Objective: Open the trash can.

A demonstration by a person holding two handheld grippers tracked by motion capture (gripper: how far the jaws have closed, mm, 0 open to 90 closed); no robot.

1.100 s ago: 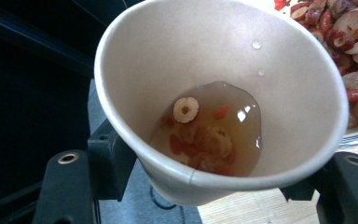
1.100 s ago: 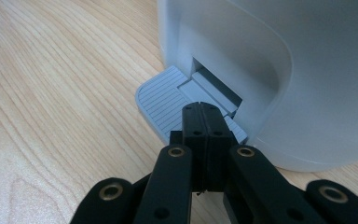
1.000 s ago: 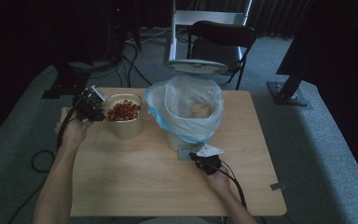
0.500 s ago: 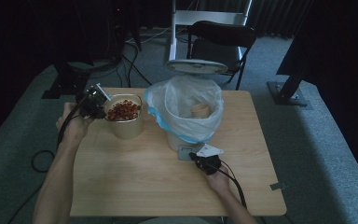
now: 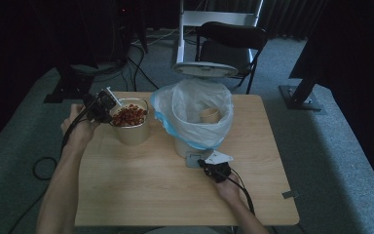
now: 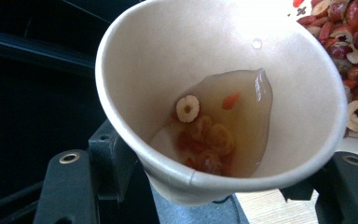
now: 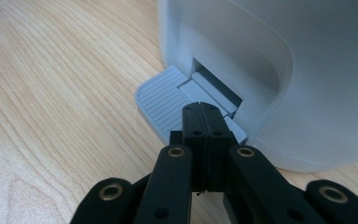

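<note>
The left gripper [image 5: 102, 105] clasped a tilted paper cup [image 6: 219, 98] at the table's left — well left of the open bin [image 5: 199, 114] — while the right gripper [image 7: 206, 122], jaws clenched, pressed its pedal [image 7: 165, 102].

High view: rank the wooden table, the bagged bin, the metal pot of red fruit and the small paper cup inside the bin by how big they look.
1. Wooden table
2. Bagged bin
3. Metal pot
4. Paper cup in the bin, smallest, though it is partly hidden by the bag, so its full size is unsure.
</note>
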